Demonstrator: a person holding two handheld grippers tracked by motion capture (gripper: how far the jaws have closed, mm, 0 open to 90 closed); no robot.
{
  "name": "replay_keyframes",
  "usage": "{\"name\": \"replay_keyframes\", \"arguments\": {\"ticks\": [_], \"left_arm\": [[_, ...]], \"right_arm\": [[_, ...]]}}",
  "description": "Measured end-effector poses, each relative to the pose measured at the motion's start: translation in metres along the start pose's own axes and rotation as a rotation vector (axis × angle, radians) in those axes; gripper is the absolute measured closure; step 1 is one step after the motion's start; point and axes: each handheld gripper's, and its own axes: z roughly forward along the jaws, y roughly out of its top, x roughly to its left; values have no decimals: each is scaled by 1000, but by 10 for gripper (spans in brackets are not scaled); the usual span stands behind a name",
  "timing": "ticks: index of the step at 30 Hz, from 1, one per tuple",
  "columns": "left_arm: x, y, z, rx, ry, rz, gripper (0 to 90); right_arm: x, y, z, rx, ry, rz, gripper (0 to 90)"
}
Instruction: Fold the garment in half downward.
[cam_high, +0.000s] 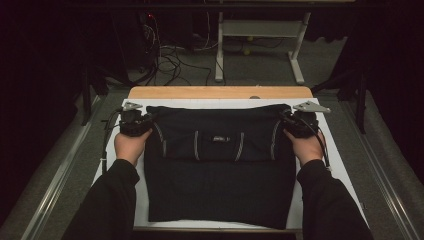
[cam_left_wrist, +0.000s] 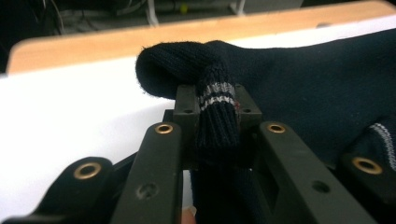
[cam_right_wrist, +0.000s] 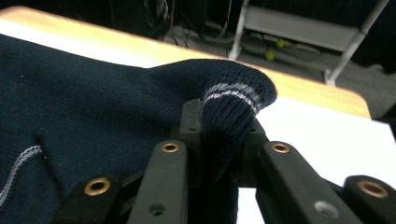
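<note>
A dark navy sweater (cam_high: 220, 170) lies flat on the white sheet (cam_high: 336, 160) that covers the wooden worktop (cam_high: 220, 92), taking up the middle of it from 12 to 6 o'clock. Its far part is folded back toward the person, so a band with pale grey stripes and a small label runs across the centre in the high view.

The left tongs (cam_high: 148, 120) sit at the sweater's far-left corner, at about 10 o'clock, in the person's left hand (cam_high: 131, 145). In the left gripper view the left tongs (cam_left_wrist: 218, 116) are clenched on a bunched ridge of knit with 2 grey stripes, which stands up between the black jaws.

The right tongs (cam_high: 286, 120) sit at the far-right corner, at about 2 o'clock, in the right hand (cam_high: 306, 146). In the right gripper view the right tongs (cam_right_wrist: 223, 133) are likewise clenched on a striped fold of the sweater, pinched between the jaws.

Both dark sleeves come in from 6 o'clock. Beyond the worktop, at 12 o'clock, cables (cam_high: 170, 60) lie on the floor beside a metal frame (cam_high: 260, 30).
</note>
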Motion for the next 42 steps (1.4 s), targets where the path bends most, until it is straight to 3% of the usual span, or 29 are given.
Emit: {"name": "replay_keyframes", "arguments": {"ticks": [3, 5, 7, 9, 11, 12, 14, 16, 19, 22, 24, 26, 29, 32, 36, 39, 42], "left_arm": [[1, -8, 13, 51, 14, -46, 678], [3, -11, 18, 103, 33, -106, 538], [5, -13, 14, 94, 54, -108, 446], [7, -15, 8, 78, 67, -110, 380], [6, -15, 2, 69, 60, -103, 329], [4, -16, -1, 59, 35, -95, 311], [-3, -19, -5, 66, -54, -74, 312], [-18, -26, -6, 105, -122, -10, 312], [-39, -44, -3, 156, -152, 74, 330], [-49, -57, 8, 217, -144, 102, 371], [-51, -60, 8, 204, -124, 113, 406], [-49, -59, 5, 196, -135, 99, 562], [-47, -57, 0, 182, -141, 113, 696], [-47, -56, -11, 126, -151, 98, 719], [-55, -54, -32, 55, -168, 127, 718], [-60, -59, -45, 36, -176, 156, 717], [-63, -71, -53, 24, -187, 154, 716]], "right_arm": [[1, -8, 15, 59, 3, 1, 724], [1, -14, 20, 79, 13, 32, 610], [0, -18, 23, 95, 35, 79, 503], [1, -20, 20, 73, 19, 80, 432], [-1, -20, 14, 58, 2, 76, 406], [-2, -20, 10, 49, 5, 77, 404], [-2, -20, 1, 37, 21, 74, 401], [4, -23, -8, 27, 52, 46, 407], [19, -37, -16, 87, 132, -10, 422], [32, -58, -18, 138, 203, 15, 426], [38, -69, -15, 182, 202, 21, 432], [40, -76, -12, 213, 191, 15, 484], [39, -79, -14, 202, 207, 19, 717], [39, -76, -19, 163, 209, 3, 775], [39, -70, -34, 91, 200, -12, 779], [39, -69, -49, 38, 200, -11, 779], [41, -75, -61, 12, 201, -19, 778]]}}
